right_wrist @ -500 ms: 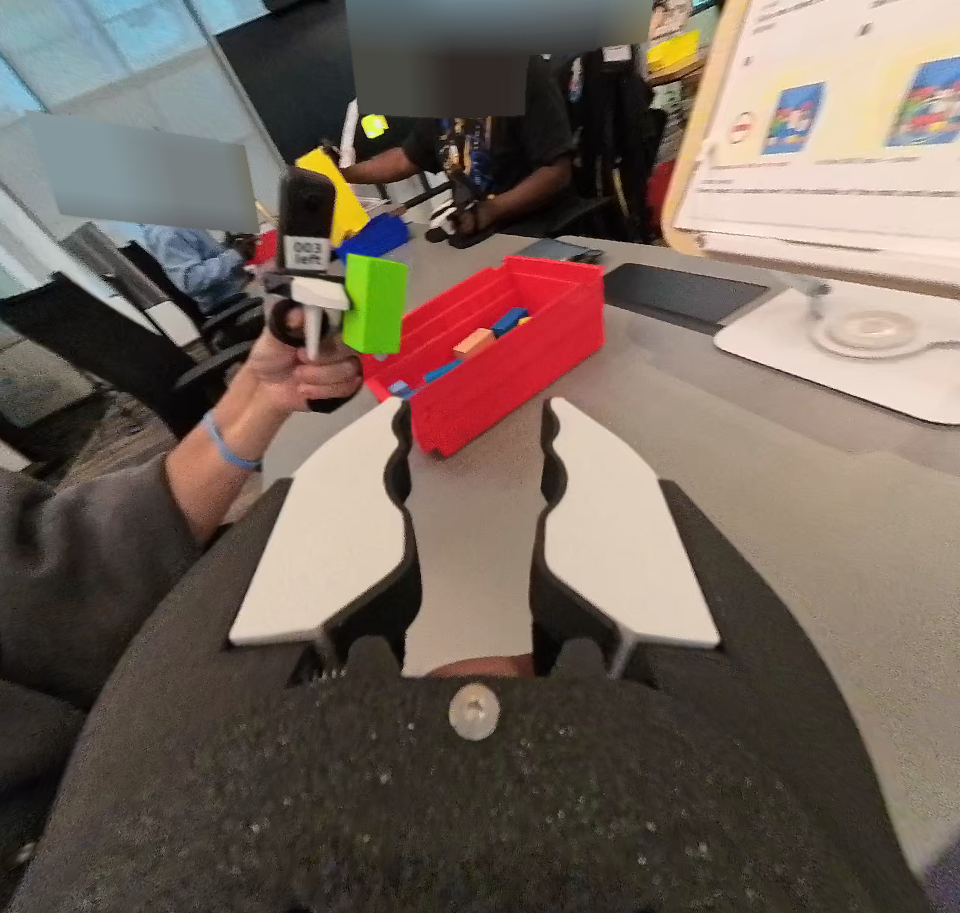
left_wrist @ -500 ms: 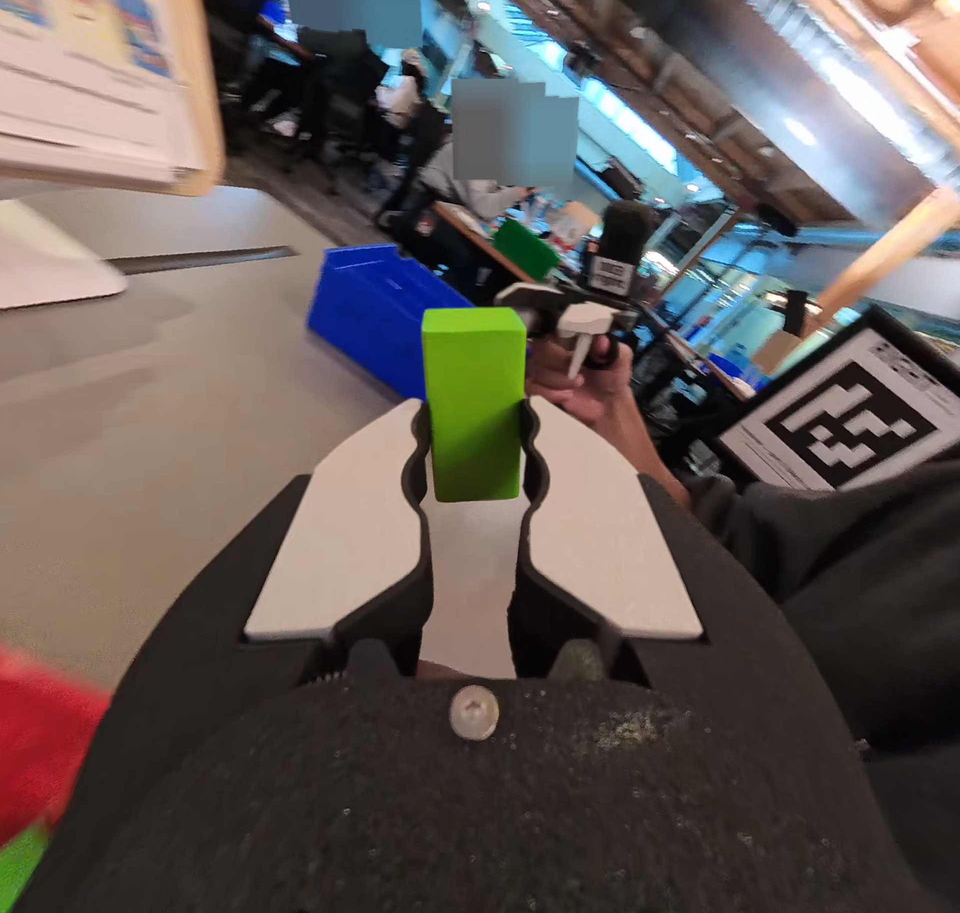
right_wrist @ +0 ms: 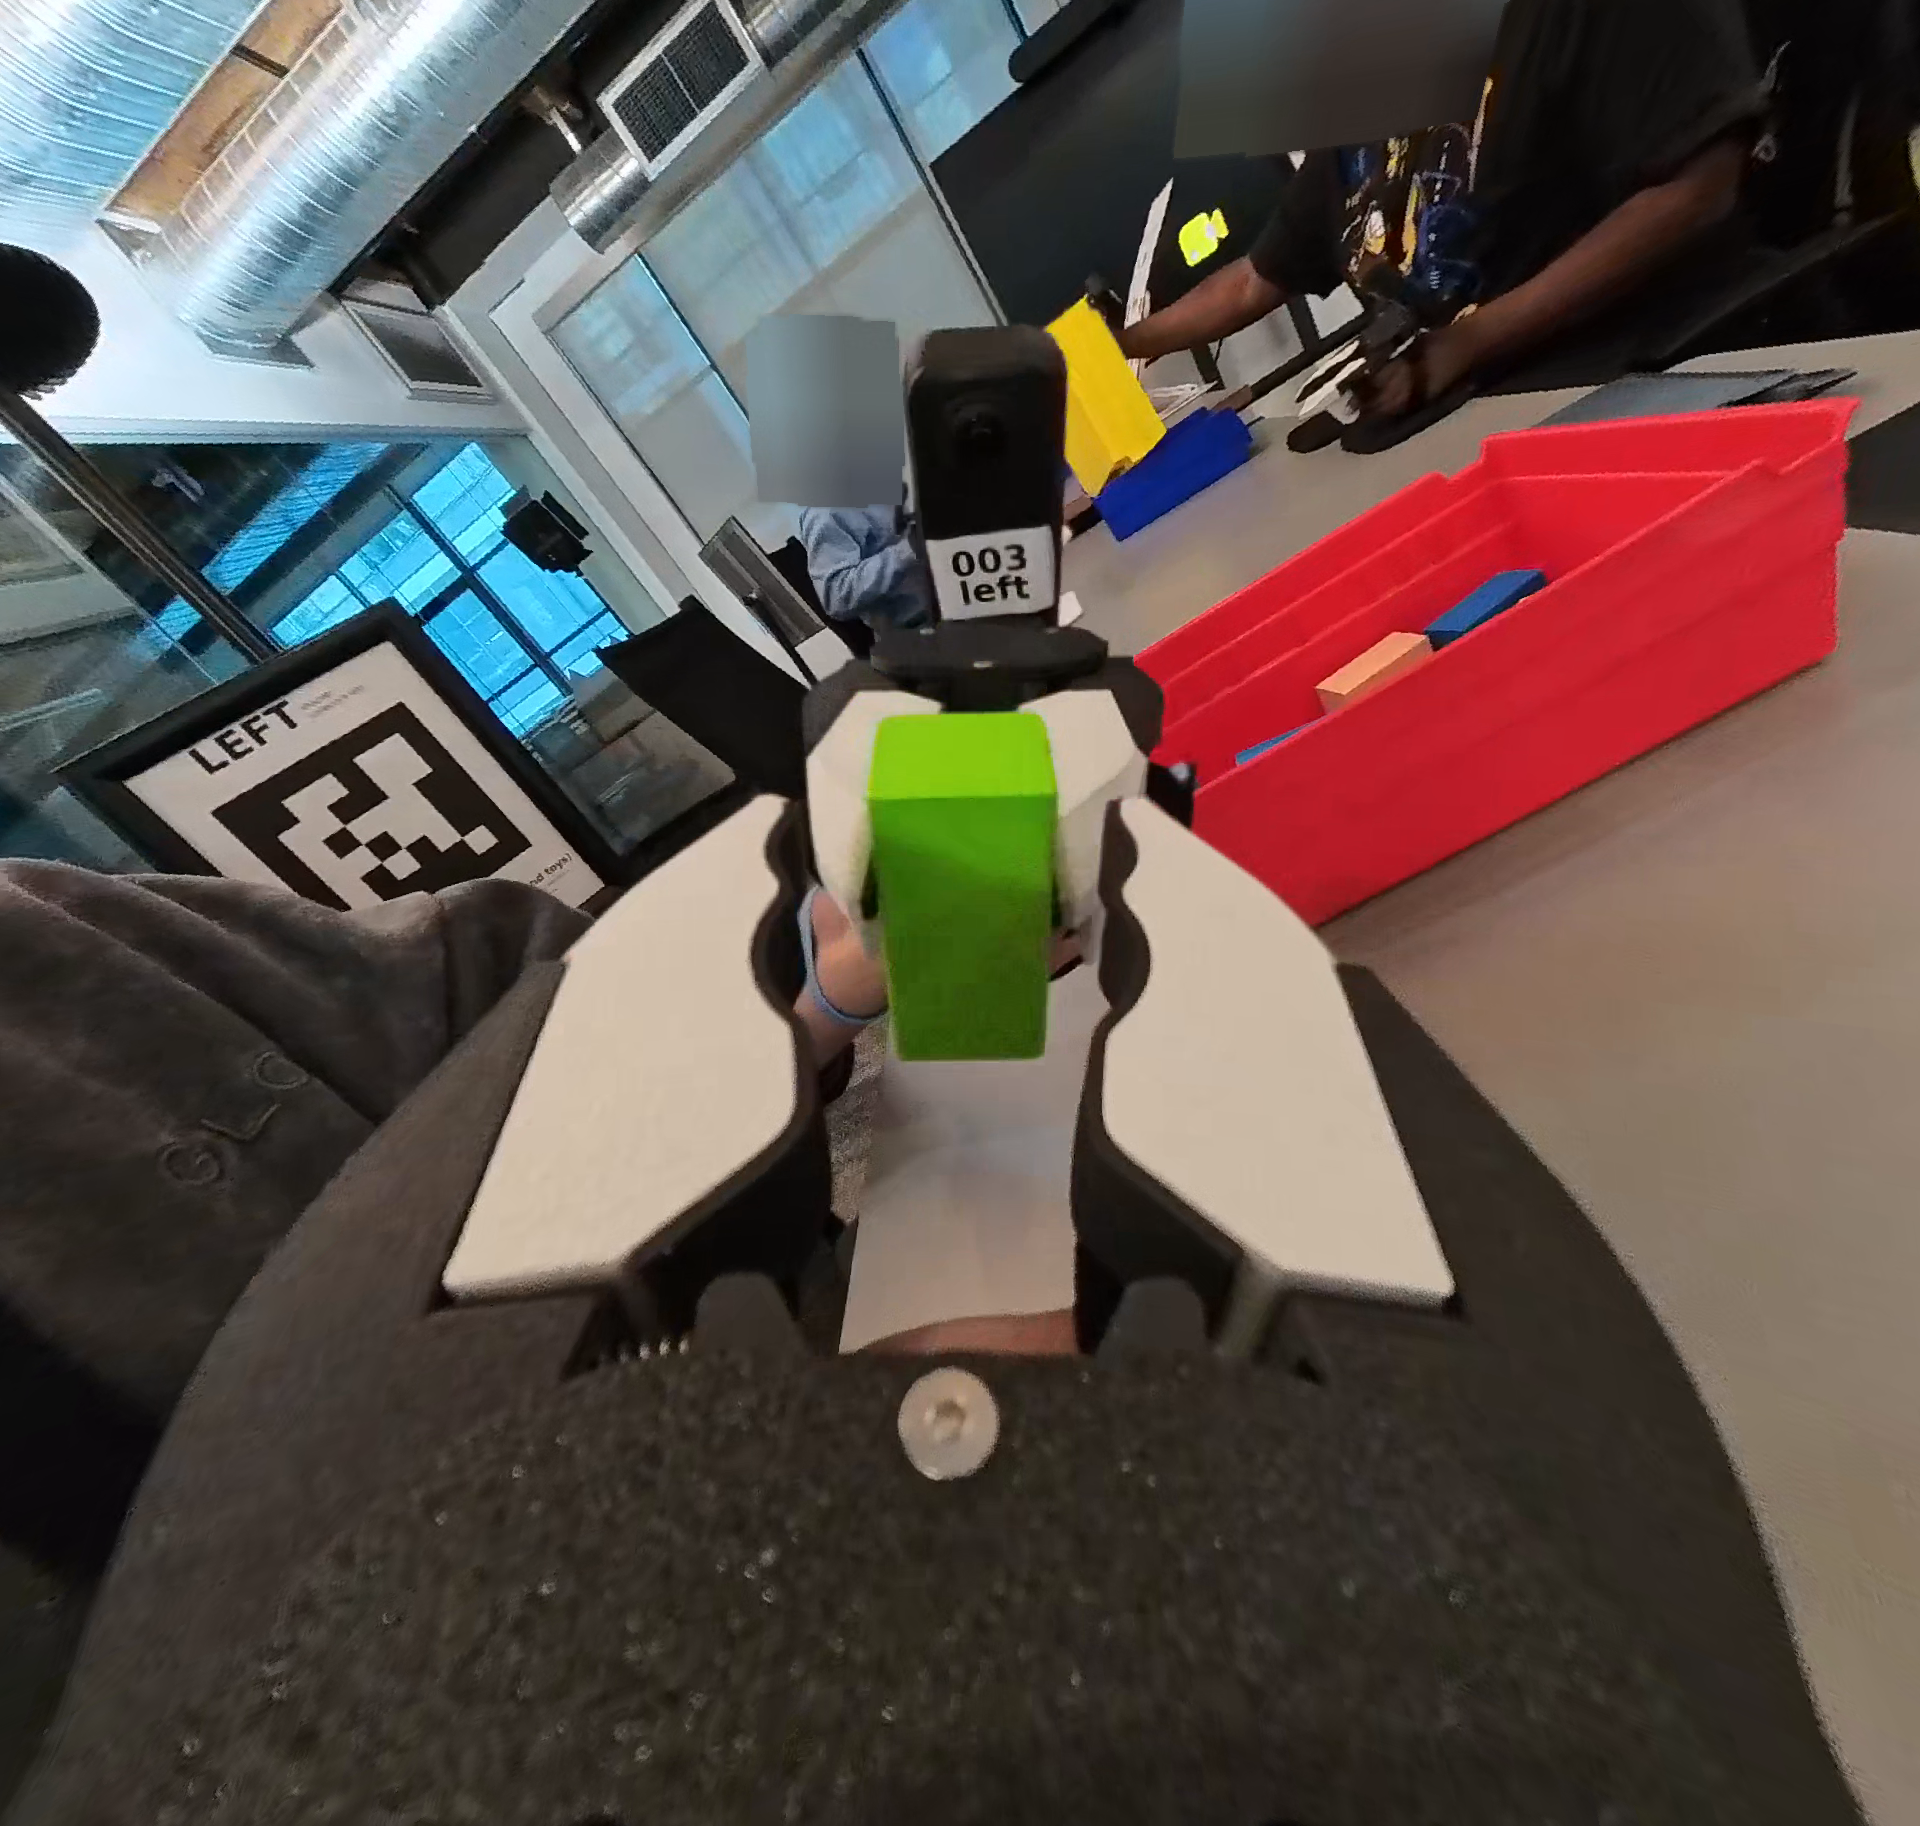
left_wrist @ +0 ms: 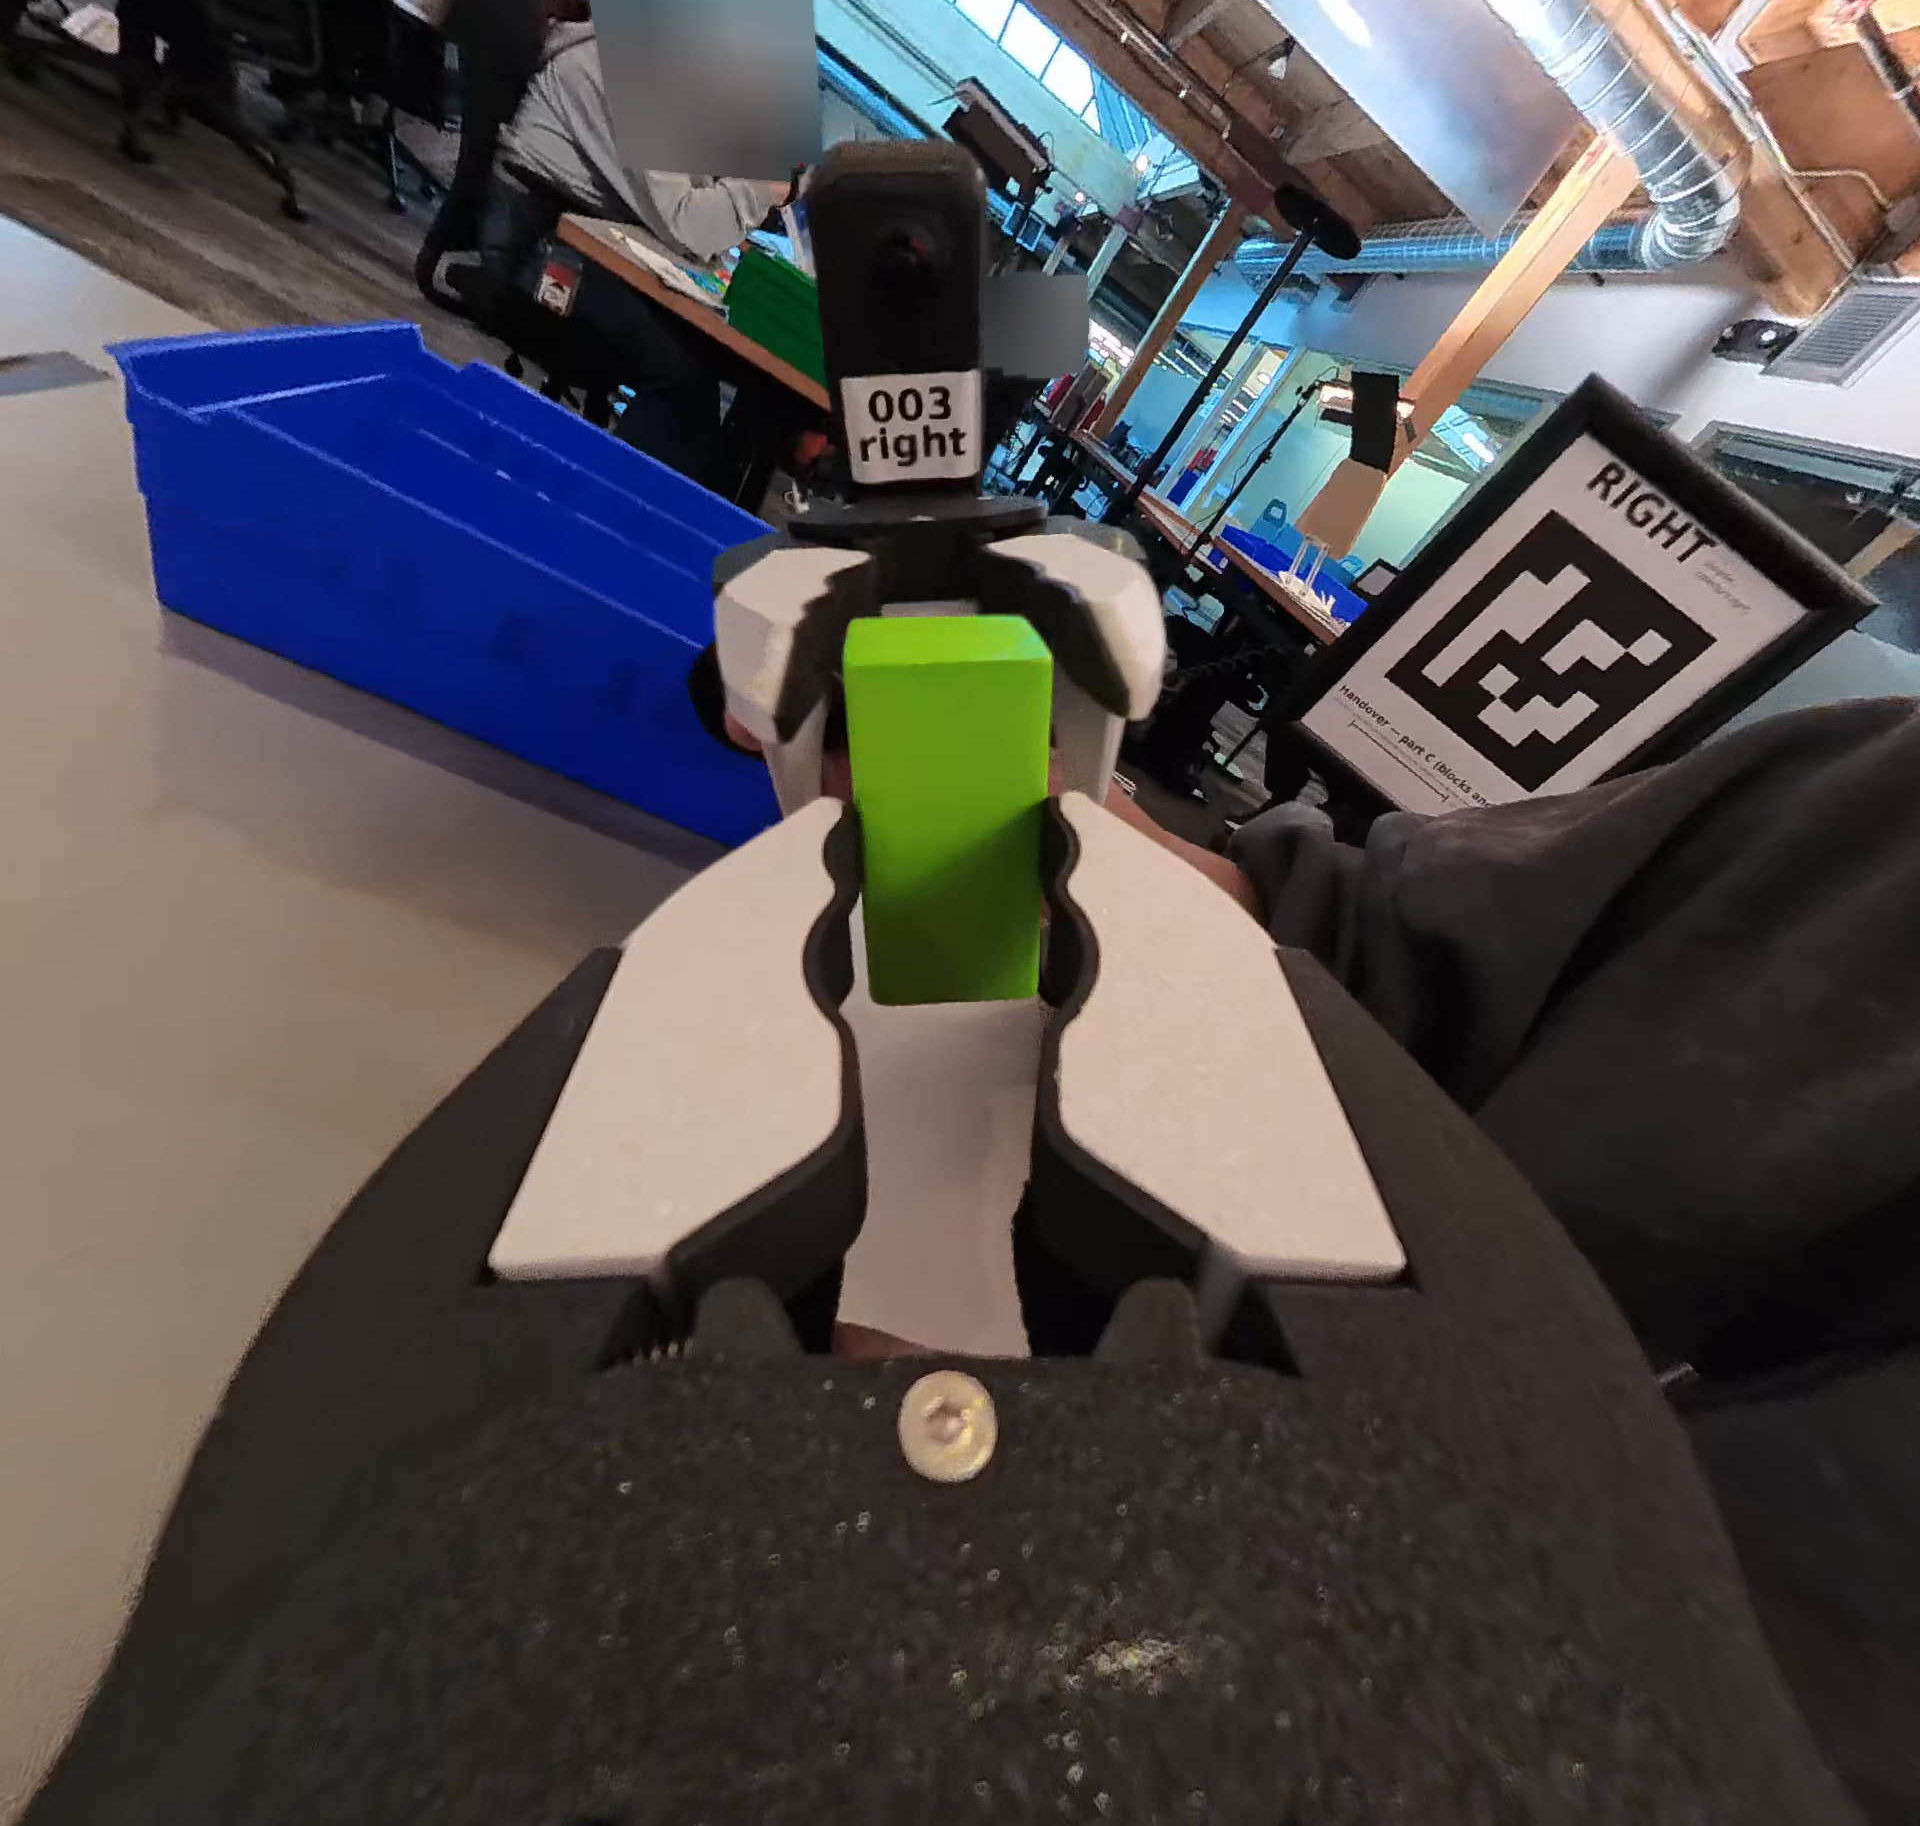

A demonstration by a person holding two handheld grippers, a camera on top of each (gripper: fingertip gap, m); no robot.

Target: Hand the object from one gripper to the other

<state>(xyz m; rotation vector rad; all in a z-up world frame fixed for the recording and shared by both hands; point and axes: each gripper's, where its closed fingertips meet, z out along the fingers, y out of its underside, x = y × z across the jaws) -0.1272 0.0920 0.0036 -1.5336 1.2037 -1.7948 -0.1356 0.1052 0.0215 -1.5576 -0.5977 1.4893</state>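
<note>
- Since half a second ago the two grippers have closed the gap and now face each other head-on; before, they stood well apart.
- Blue bin (left_wrist: 436, 571), left wrist view: sits on the grey table (left_wrist: 208, 945) toward its far edge, nothing visible inside.
- Left gripper (left_wrist: 948, 877): clenched on the green block (left_wrist: 945, 820), which stands upright between its fingertips, off the table, lower half pinched.
- Right gripper (left_wrist: 940, 654), seen beyond the block in the left wrist view: spread, fingers flanking the block's upper part.
- Right wrist view: block (right_wrist: 961, 893) sits between the fingers (right_wrist: 1195, 955) with a gap on each side; no contact yet.
- Red bin (right_wrist: 1507, 654) near the table's far right edge holds a few blue and tan blocks.
- Step, as judged: receiving gripper aligned, pre-grasp.
- Next move calls for the right gripper closing squarely on the free part of the block, then the left letting go only after that hold is firm.
</note>
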